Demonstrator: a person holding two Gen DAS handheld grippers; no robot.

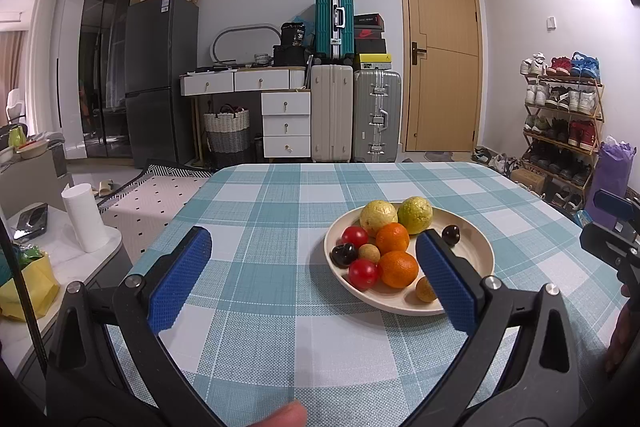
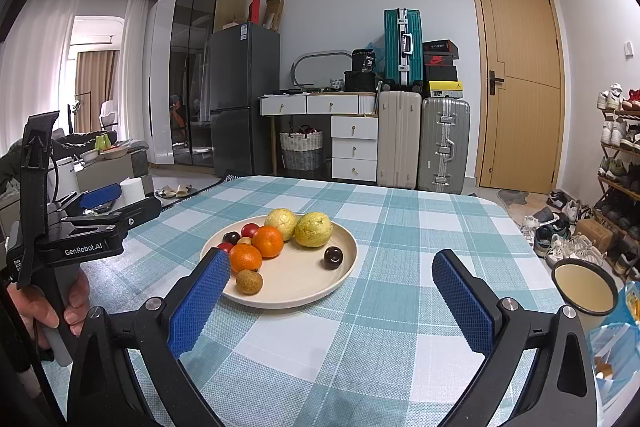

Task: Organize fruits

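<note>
Checkered bench point(image 1: 280, 307) sitting under everything. Cream plate point(image 2: 304, 291) resting mid-bench, carrying all fruit: two guavas point(image 2: 314, 229) at far rim, two oranges point(image 2: 267, 241) in front, tomatoes, longans, dark plums around. Left gripper point(image 1: 312, 275) and right gripper point(image 2: 332, 291) both hovering near side, jaws gaping wide, gripping nothing.

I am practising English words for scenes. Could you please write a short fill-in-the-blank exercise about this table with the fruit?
1. All the fruit lies on one round, cream-coloured ____.
2. The number of oranges in it is ____.
3. Both the left gripper and the right gripper are ____, holding nothing.
4. The tablecloth has a teal and white ____ pattern.

Missing words: plate; two; open; checked
</note>
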